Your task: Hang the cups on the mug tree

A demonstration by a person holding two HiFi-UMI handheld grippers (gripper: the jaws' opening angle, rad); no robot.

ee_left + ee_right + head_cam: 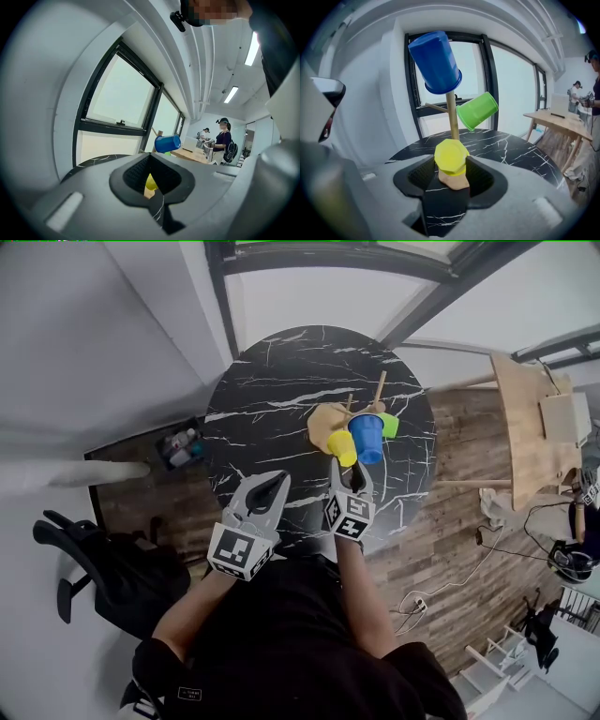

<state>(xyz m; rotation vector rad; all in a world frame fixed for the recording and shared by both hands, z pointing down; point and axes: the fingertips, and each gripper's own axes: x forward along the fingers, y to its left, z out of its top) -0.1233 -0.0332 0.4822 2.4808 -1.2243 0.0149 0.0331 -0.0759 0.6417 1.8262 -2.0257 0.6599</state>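
Three cups (436,61) hang on the mug tree (452,115) just ahead of the right gripper's (359,472) spread, empty fingers; left gripper's (275,486) fingers sit clenched.

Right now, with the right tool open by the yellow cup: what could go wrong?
1. The right tool stands open, close to the yellow cup low on the mug tree; a stray nudge could knock the cup off.
2. The blue cup sits tilted on top and the green cup hangs angled on a side peg; a jolt to the tree might shake either loose.
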